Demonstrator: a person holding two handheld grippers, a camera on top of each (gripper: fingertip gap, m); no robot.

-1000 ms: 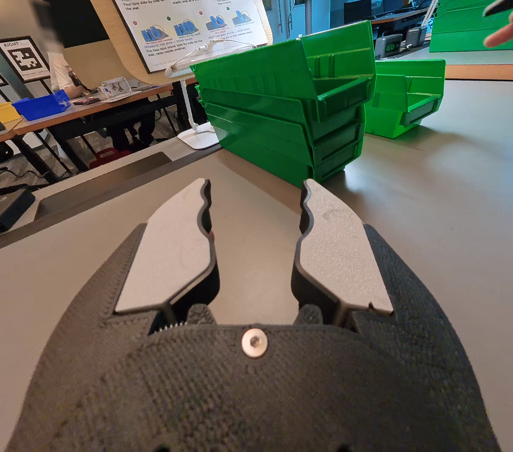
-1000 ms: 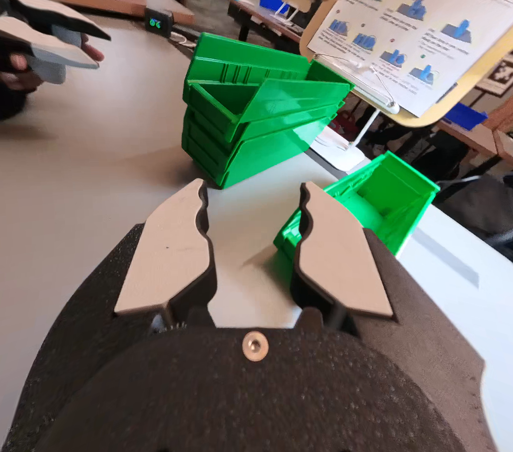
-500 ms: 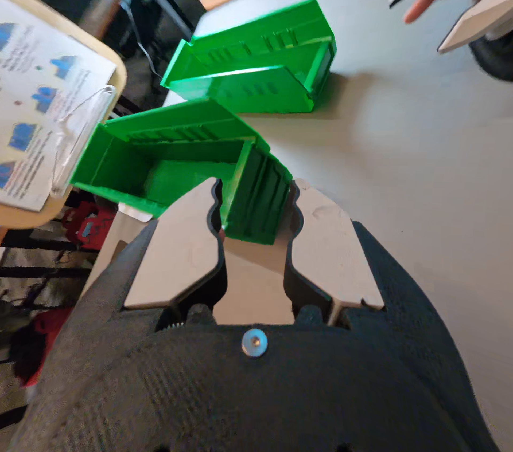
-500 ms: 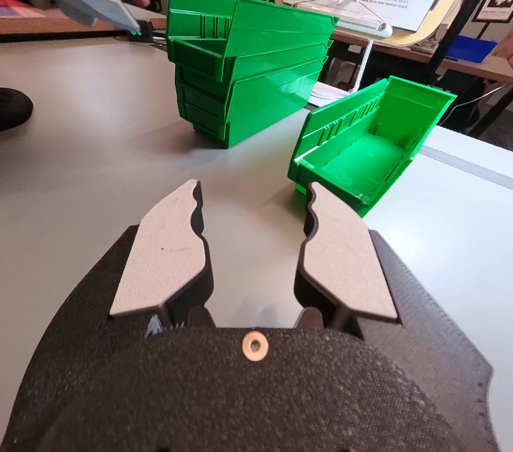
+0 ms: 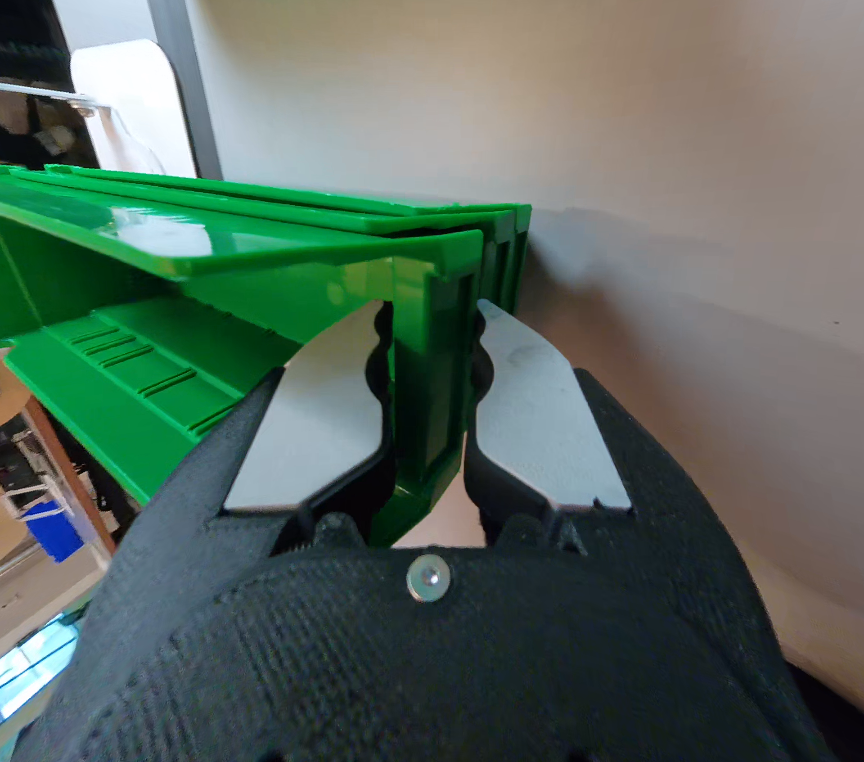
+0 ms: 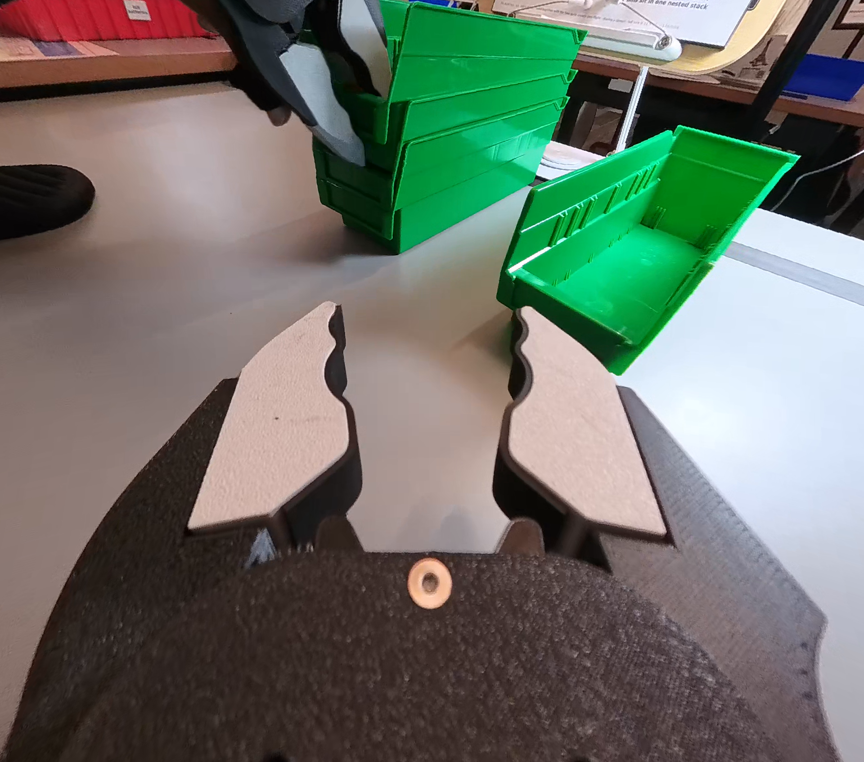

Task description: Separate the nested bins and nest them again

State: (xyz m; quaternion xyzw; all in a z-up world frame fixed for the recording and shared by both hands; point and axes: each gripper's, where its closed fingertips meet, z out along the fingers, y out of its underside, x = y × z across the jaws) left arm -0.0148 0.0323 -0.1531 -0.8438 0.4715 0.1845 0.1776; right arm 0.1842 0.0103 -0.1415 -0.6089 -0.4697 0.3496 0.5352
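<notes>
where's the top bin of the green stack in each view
Left wrist view: the top bin fills the centre left, its front lip between the fingers of the left gripper.
Right wrist view: the top bin is at upper centre, on the stack; the left gripper reaches its front end from the upper left.
Shared landmark: the left gripper at that bin's front lip.

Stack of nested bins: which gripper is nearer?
Left. The left gripper straddles the front lip of the top bin of the stack. The right gripper is open over the table, short of the stack, beside the single bin.
</notes>
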